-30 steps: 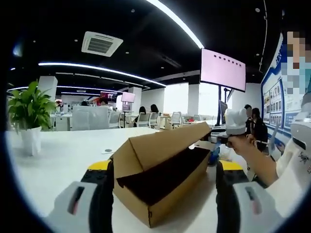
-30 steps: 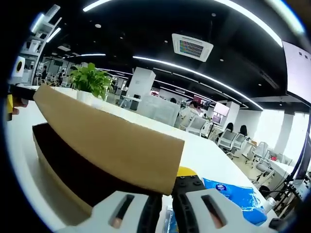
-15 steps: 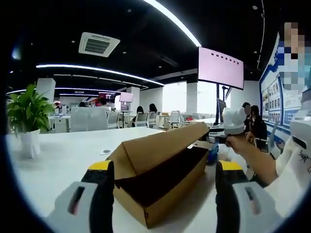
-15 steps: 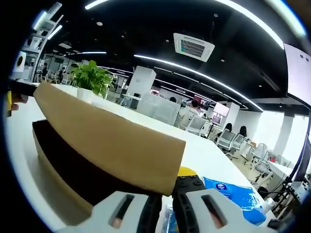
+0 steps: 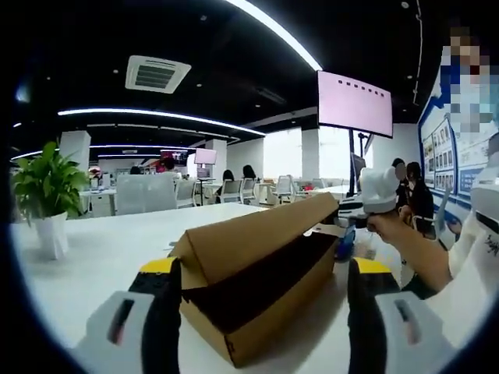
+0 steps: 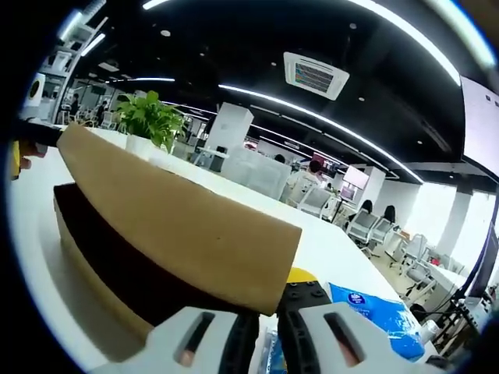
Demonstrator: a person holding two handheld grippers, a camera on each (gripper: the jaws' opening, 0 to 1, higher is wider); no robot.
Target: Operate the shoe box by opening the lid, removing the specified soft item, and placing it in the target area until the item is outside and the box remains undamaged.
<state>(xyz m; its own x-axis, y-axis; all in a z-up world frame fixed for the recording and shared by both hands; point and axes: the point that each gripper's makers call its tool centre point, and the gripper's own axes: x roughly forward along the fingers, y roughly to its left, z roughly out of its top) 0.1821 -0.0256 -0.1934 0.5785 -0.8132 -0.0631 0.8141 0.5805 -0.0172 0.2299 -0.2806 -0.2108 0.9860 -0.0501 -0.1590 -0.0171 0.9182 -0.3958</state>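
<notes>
Box: cardboard shoe box (image 5: 257,300) sits on the white table (image 5: 101,249), between the two jaws of the left gripper (image 5: 257,327) as seen in the left gripper view, not touched by either jaw.
Lid: brown lid (image 5: 257,238) is hinged along one long side and stands partly raised, tilted over the opening; the gap is wider at the near end.
Contents: interior reads as dark; a dark mass (image 6: 132,269) fills the gap under the lid in the right gripper view; what it is cannot be told.
Left gripper: jaws spread wide, one on each side of the box, holding nothing.
Right gripper: in its own view the right gripper (image 6: 259,331) has its jaws drawn close together at the lid's lower corner; whether they pinch the lid edge cannot be told. In the left gripper view it appears at the lid's far end, held by a person's hand (image 5: 390,226).
Surroundings: potted plant (image 5: 47,195) on the table, well apart from the box; blue packet (image 6: 370,312) just beside the right gripper.
</notes>
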